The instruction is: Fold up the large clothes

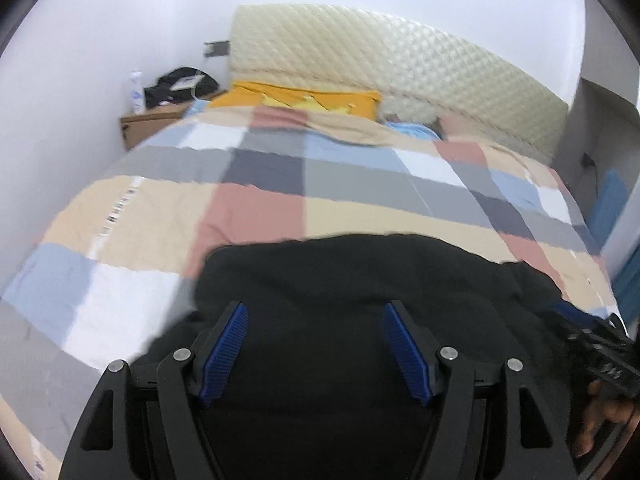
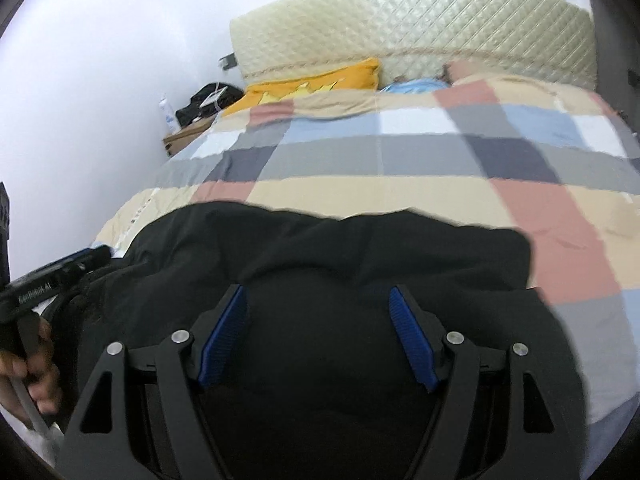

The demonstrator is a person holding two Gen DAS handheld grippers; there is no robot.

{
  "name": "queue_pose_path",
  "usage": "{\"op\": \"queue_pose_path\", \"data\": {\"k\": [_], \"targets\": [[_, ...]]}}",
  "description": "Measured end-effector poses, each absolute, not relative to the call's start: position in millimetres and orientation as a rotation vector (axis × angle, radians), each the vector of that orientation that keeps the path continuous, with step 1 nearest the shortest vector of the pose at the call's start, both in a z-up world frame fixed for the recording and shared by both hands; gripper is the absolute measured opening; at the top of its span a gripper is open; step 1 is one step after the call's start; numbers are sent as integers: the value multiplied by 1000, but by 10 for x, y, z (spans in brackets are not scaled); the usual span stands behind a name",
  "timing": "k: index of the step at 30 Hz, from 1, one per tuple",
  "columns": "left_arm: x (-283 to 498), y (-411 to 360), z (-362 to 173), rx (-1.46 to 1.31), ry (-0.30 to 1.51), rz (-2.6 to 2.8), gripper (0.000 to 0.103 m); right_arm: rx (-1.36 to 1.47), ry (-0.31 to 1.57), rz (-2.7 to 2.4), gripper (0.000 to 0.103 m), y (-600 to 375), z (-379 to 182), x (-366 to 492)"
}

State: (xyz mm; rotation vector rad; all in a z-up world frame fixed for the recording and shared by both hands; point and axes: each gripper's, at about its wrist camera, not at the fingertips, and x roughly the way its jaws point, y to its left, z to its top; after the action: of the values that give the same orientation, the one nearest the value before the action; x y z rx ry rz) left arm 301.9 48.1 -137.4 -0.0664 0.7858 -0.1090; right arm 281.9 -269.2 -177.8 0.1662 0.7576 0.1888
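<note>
A large black garment (image 1: 360, 280) lies bunched on the near part of a checked bedspread (image 1: 160, 216); it also shows in the right wrist view (image 2: 328, 248). My left gripper (image 1: 316, 312) hovers over its left part with both blue pads wide apart and nothing between them. My right gripper (image 2: 318, 296) hovers over its right part, also open and empty. The right gripper's body shows at the right edge of the left wrist view (image 1: 600, 352). The left gripper's body shows at the left edge of the right wrist view (image 2: 52, 276).
The bed has a quilted cream headboard (image 1: 400, 56), a yellow pillow (image 1: 296, 98) and a blue pillow (image 2: 416, 85). A wooden nightstand (image 1: 148, 120) at the far left holds a bottle (image 1: 136, 90) and a black bag (image 1: 184, 84). White wall (image 1: 80, 80) runs along the left.
</note>
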Motion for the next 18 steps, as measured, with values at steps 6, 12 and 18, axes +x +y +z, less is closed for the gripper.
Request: {"op": "queue_pose_path", "data": {"k": [6, 12, 18], "targets": [[2984, 552, -1521, 25, 816, -54, 70, 193, 767, 128, 74, -3044, -1792, 2774], [2950, 594, -1690, 25, 818, -67, 70, 204, 844, 98, 74, -3147, -2090, 2804], [2985, 727, -1873, -50, 860, -98, 76, 186, 842, 112, 76, -3076, -2209, 2774]]}}
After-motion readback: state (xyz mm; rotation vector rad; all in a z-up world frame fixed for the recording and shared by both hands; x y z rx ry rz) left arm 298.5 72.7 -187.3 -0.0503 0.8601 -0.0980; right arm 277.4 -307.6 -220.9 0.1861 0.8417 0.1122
